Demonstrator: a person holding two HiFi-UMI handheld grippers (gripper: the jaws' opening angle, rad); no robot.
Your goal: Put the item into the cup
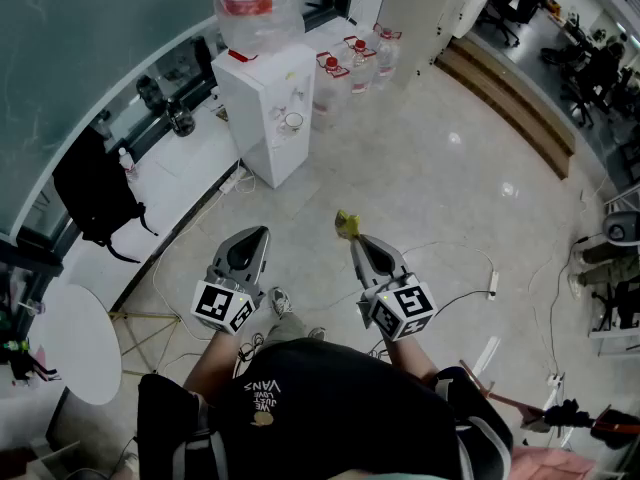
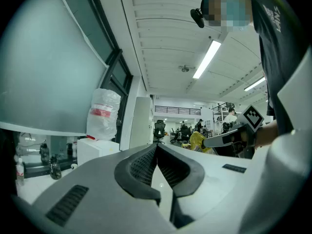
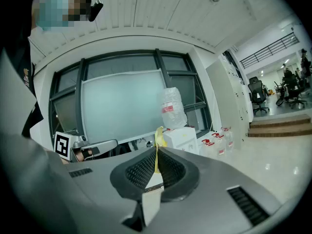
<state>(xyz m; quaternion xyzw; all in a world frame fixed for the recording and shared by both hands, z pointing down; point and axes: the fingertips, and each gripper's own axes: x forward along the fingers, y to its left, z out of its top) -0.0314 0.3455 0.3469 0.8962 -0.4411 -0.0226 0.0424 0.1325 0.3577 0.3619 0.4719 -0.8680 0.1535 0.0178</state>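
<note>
Open floor (image 1: 450, 158) from 12 to 3 o'clock, dispenser (image 1: 270, 118) at 11 carrying bottle (image 1: 255, 8), left gripper (image 1: 261, 233) closed and empty, right gripper (image 1: 356, 239) pinching yellow item (image 1: 346, 225).

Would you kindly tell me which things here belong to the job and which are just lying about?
Job: yellow item, clamped in the right gripper; left gripper, shut and empty. I can make out no cup.

Lying about: water dispenser, spare water bottles, black backpack, round white table, floor cables.
</note>
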